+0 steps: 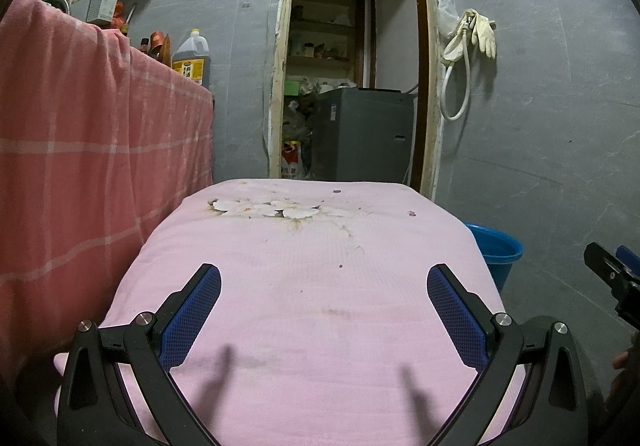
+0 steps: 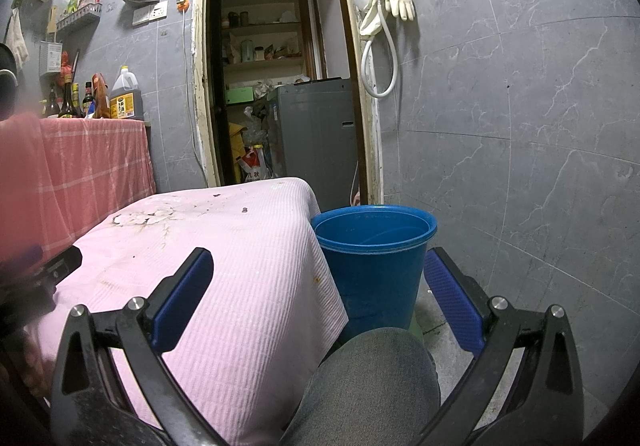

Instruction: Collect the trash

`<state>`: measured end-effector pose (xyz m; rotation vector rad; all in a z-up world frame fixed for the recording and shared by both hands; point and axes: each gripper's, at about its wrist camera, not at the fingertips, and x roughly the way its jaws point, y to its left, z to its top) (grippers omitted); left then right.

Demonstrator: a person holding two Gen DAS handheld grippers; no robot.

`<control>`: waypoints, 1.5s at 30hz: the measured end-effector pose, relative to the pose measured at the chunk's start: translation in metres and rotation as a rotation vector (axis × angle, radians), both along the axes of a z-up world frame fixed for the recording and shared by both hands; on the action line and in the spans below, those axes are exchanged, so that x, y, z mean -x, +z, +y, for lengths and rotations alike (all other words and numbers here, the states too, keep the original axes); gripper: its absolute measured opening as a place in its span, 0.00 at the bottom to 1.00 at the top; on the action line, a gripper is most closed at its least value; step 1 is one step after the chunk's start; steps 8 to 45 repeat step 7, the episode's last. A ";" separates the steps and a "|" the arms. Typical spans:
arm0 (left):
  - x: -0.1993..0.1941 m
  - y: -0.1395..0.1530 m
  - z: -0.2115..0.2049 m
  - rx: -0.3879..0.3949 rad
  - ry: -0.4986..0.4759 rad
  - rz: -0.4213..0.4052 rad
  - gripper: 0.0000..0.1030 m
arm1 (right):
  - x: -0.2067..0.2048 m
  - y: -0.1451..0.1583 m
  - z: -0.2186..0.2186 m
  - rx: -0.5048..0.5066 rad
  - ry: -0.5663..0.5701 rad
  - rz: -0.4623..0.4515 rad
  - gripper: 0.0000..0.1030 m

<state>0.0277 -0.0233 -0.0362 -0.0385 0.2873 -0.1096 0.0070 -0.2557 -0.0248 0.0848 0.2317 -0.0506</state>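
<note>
A low table under a pink flowered cloth (image 1: 320, 286) fills the left wrist view; only small dark crumbs (image 1: 340, 266) and stains lie on it. My left gripper (image 1: 324, 278) hovers open over the cloth, nothing between its blue pads. A blue bucket (image 2: 374, 246) stands on the floor at the table's right corner, also visible as the blue bucket (image 1: 498, 246) past the cloth's edge. My right gripper (image 2: 318, 262) is open and empty, spanning the table's right edge (image 2: 280, 246) and the bucket. The right gripper's tip (image 1: 612, 278) shows at the left view's right border.
A counter draped in red checked cloth (image 1: 80, 146) rises on the left, bottles (image 2: 80, 94) on top. An open doorway (image 1: 352, 66) straight ahead leads to a grey appliance (image 2: 316, 138) and shelves. Gloves and a hose (image 2: 388, 18) hang on the grey tiled wall. A person's knee (image 2: 372, 378) sits below the bucket.
</note>
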 end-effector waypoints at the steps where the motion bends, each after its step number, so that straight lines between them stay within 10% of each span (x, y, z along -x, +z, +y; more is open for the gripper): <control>1: 0.000 0.000 0.000 0.000 0.001 0.000 0.98 | 0.000 0.000 0.000 0.000 0.000 0.000 1.00; 45: -0.001 0.000 0.000 -0.002 0.005 0.001 0.98 | 0.000 -0.001 0.000 0.000 0.000 0.000 1.00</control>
